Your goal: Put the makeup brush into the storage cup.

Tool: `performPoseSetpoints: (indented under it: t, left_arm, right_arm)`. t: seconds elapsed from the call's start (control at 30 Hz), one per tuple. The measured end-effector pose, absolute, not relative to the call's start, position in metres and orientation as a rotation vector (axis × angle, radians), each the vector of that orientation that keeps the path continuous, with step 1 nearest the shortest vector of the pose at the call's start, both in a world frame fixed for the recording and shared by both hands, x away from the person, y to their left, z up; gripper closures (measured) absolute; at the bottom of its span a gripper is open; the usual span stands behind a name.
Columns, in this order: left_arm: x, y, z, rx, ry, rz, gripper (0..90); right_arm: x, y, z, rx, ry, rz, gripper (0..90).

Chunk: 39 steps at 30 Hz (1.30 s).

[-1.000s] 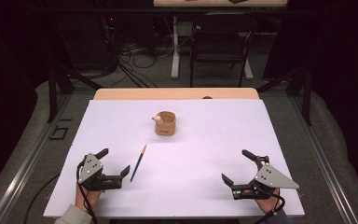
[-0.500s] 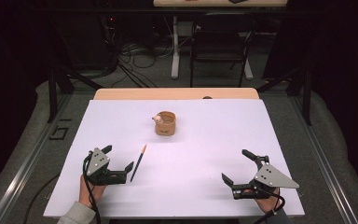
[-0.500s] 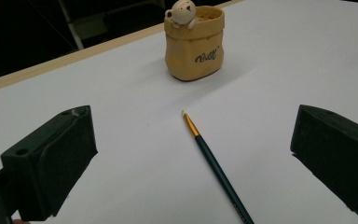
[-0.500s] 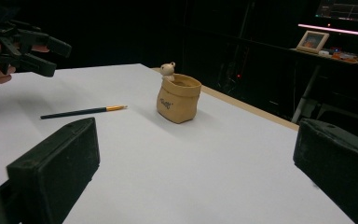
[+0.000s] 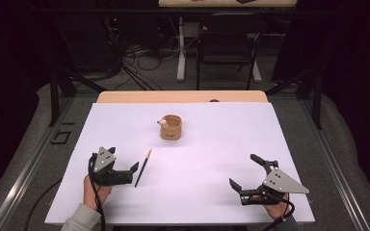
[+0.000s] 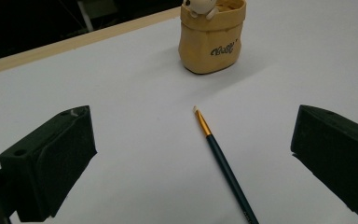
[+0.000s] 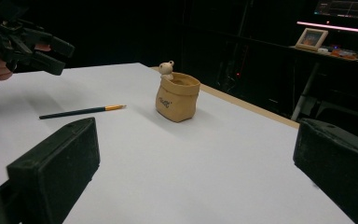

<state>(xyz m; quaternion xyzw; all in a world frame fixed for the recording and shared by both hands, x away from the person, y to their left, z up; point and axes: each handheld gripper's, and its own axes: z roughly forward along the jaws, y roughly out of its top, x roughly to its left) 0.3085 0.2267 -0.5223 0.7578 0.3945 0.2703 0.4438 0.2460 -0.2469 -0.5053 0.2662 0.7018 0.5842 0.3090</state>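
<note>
Teal-handled paintbrush (image 6: 221,161) is lying between your left gripper's (image 5: 131,172) parted jaws; lettering on the tan pot (image 6: 211,39) is showing upper centre. Your right gripper (image 5: 248,176) is gaping empty, lower right.

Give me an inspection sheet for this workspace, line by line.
Surface: white table, flat, wooden edge at the far side.
Job's things: paintbrush lying flat, bristle end toward the tan pot, apart from it; pot upright, small bear figure at its rim.
Clutter: nothing seen.
Grippers: left gripper open, jaws either side of the paintbrush in its own view, not touching; right gripper open, holding nothing, near the right front.
Cables: one trails from each gripper; more on the floor beyond.
Surroundings: dark room, chair behind the table.
</note>
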Motion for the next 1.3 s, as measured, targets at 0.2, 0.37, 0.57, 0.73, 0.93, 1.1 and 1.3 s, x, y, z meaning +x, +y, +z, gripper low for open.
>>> performPoseSetpoints:
  t: [0.2,0.37,0.57,0.73,0.93,1.1,1.3]
  left_arm:
    - [0.315,0.222,-0.518,1.964,1.024,0.608,0.0]
    - [0.321,0.217,-0.512,2.002,1.082,0.56,0.4]
    - [0.329,0.208,-0.508,2.097,1.153,0.521,0.4]
    - [0.337,0.204,-0.505,2.137,1.22,0.47,0.1]
    - [0.344,0.192,-0.501,2.206,1.278,0.444,0.0]
    - [0.35,0.188,-0.5,2.245,1.343,0.41,0.0]
    - [0.361,0.183,-0.5,2.32,1.39,0.333,0.2]
  right_arm:
    - [0.248,-0.247,-0.506,0.717,1.851,1.551,0.0]
    - [0.247,-0.246,-0.506,0.714,1.854,1.556,0.0]
    - [0.246,-0.246,-0.505,0.706,1.853,1.562,0.0]
    - [0.246,-0.245,-0.506,0.71,1.862,1.548,0.0]
    - [0.246,-0.246,-0.505,0.71,1.864,1.555,0.0]
    - [0.246,-0.244,-0.506,0.693,1.867,1.565,0.0]
    - [0.246,-0.245,-0.506,0.698,1.884,1.557,0.0]
